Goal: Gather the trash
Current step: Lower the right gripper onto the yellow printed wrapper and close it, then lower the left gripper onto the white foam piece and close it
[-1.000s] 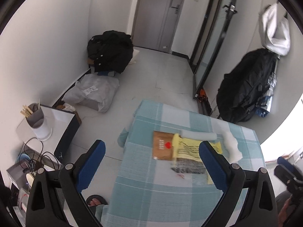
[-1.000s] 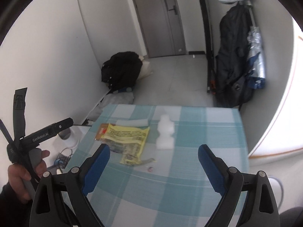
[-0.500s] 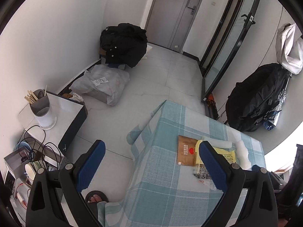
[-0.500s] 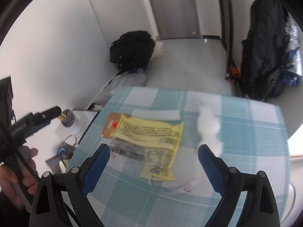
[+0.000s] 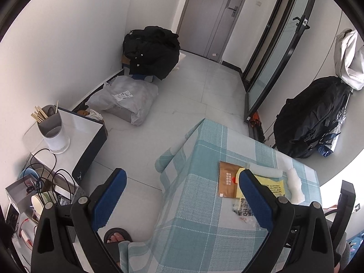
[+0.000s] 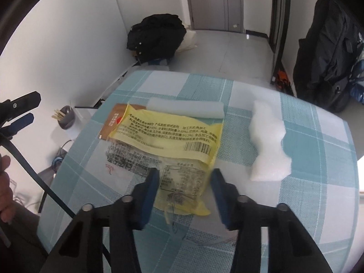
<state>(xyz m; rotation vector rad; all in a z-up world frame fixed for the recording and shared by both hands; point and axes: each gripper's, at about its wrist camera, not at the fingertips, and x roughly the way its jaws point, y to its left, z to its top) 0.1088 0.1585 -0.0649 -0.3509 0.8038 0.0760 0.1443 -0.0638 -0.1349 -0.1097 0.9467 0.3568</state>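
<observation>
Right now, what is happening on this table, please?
A person is clearing trash from the table with two handheld grippers. The right gripper is over the near end of the yellow wrapper, its jaws closing with the wrapper between them. Two white foam pieces and a brown packet lie untouched. The left gripper hangs open beside the table, holding nothing.

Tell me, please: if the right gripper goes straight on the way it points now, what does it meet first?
Most likely the yellow wrapper: its clear printed end lies between the closing jaws of the right gripper, on the checked tablecloth. Whether the pads already touch it is unclear.
</observation>
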